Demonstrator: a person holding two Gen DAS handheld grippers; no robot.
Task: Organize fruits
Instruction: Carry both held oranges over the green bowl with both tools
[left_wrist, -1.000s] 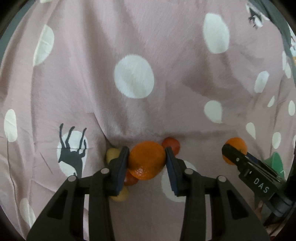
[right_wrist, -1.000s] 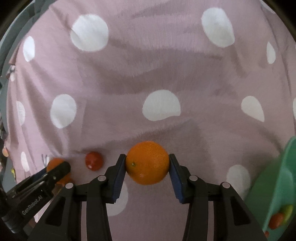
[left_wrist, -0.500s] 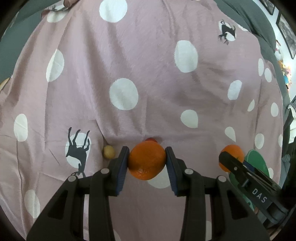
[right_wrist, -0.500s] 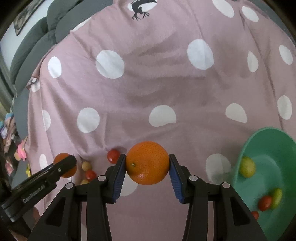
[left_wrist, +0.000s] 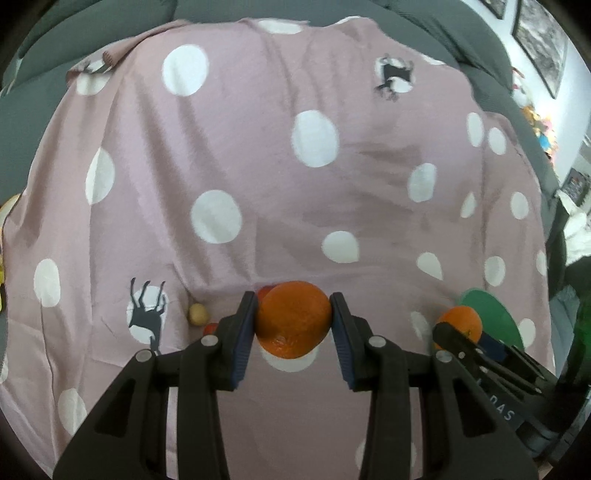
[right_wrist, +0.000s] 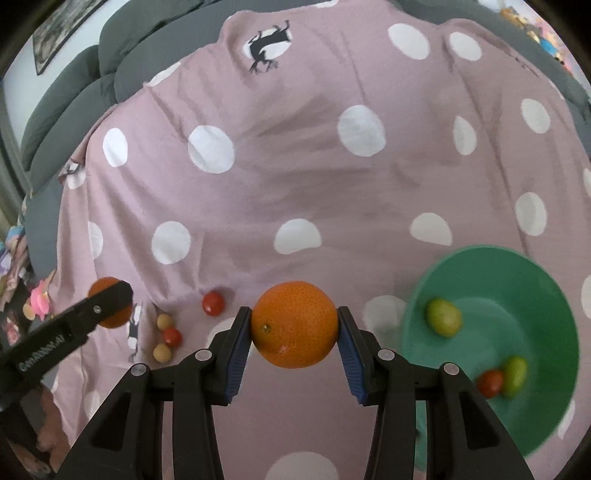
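Observation:
My left gripper (left_wrist: 293, 323) is shut on an orange (left_wrist: 293, 319) and holds it above the pink spotted cloth (left_wrist: 258, 166). My right gripper (right_wrist: 294, 326) is shut on a second orange (right_wrist: 294, 328), also held above the cloth. A green bowl (right_wrist: 535, 280) lies to the right of the right gripper and holds two green fruits (right_wrist: 443, 316) and a red tomato (right_wrist: 489, 382). Small red tomatoes (right_wrist: 213, 303) and pale round fruits (right_wrist: 162, 352) lie on the cloth below the left gripper. The right gripper with its orange also shows in the left wrist view (left_wrist: 461, 325).
Grey cushions (right_wrist: 74, 107) border the cloth at the back and left. Framed pictures (left_wrist: 535, 40) hang on the wall at the upper right. Colourful toys (right_wrist: 37, 299) lie past the cloth's left edge.
Both grippers have risen with their oranges, so more of the cloth shows. The green bowl has come fully into the right wrist view.

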